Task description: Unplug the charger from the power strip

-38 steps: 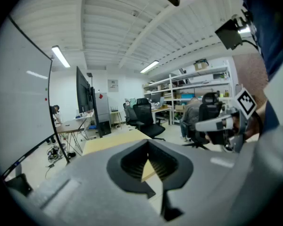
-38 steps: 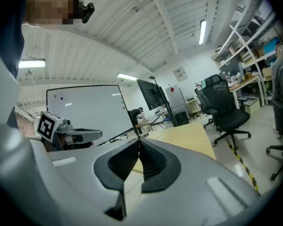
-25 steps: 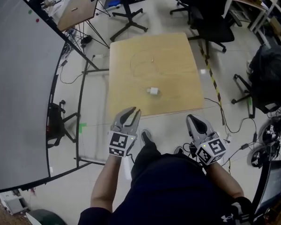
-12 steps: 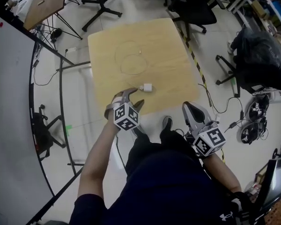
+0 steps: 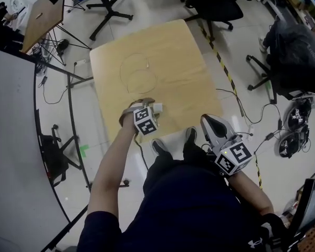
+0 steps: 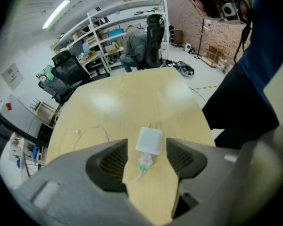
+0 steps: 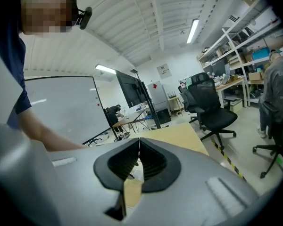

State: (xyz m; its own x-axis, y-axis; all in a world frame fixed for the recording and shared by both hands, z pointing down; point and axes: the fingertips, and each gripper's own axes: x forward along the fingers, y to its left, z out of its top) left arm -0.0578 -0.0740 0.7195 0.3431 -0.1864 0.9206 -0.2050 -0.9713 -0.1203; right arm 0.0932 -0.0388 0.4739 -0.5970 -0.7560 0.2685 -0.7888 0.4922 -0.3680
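Note:
A small white charger lies near the front edge of the wooden table, and its thin white cable loops toward the far side. My left gripper points steeply down over the charger. Its jaws are opening, with the charger between the pads but not touching them. A short greenish connector piece lies just in front of the charger. My right gripper hangs off the table's front right corner, shut and empty. No power strip shows in any view.
Black office chairs stand beyond the table and one stands at its right. A large whiteboard on a stand fills the left. Cables and yellow-black tape run along the floor at the right.
My left gripper has dropped from beside my body down over the charger, rolled, and its jaws have spread wider. The right gripper has shifted a little and stays shut.

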